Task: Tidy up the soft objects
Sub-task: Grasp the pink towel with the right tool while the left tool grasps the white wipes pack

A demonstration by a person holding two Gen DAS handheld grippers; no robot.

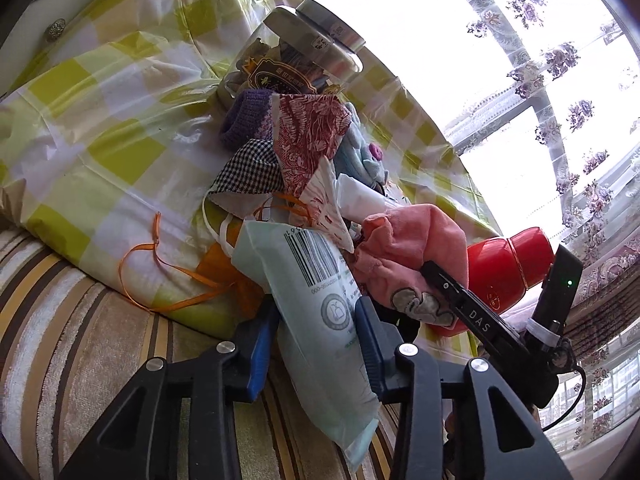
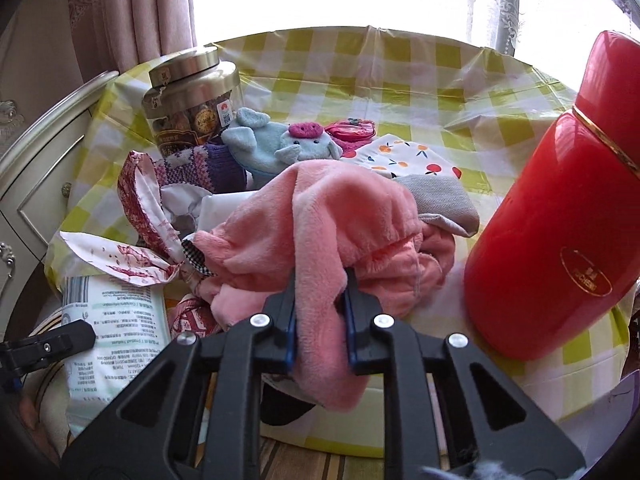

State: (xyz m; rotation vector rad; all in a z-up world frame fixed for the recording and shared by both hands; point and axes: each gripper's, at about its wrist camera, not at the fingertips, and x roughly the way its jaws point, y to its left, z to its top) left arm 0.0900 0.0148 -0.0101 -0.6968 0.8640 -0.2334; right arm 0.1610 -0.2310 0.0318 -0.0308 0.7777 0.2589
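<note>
A heap of soft things lies on the round table's yellow-checked cloth (image 2: 360,68). In the left wrist view my left gripper (image 1: 316,320) has its blue pads pressed on both sides of a pale green wipes pack (image 1: 320,280), which hangs over the table edge. My right gripper (image 2: 322,292) is shut on a fold of the pink fleece cloth (image 2: 340,208). The left view shows that right gripper's black finger (image 1: 460,300) at the pink fleece cloth (image 1: 400,240). The heap also holds a red-patterned cloth (image 1: 308,136), a purple knit (image 2: 208,168) and a blue plush toy (image 2: 280,144).
A glass jar with a metal lid (image 2: 192,100) stands behind the heap. A tall red flask (image 2: 560,220) stands close on the right. A fruit-print cloth (image 2: 404,156) and a grey cloth (image 2: 440,196) lie beyond. A striped cushion (image 1: 80,340) sits below the table edge.
</note>
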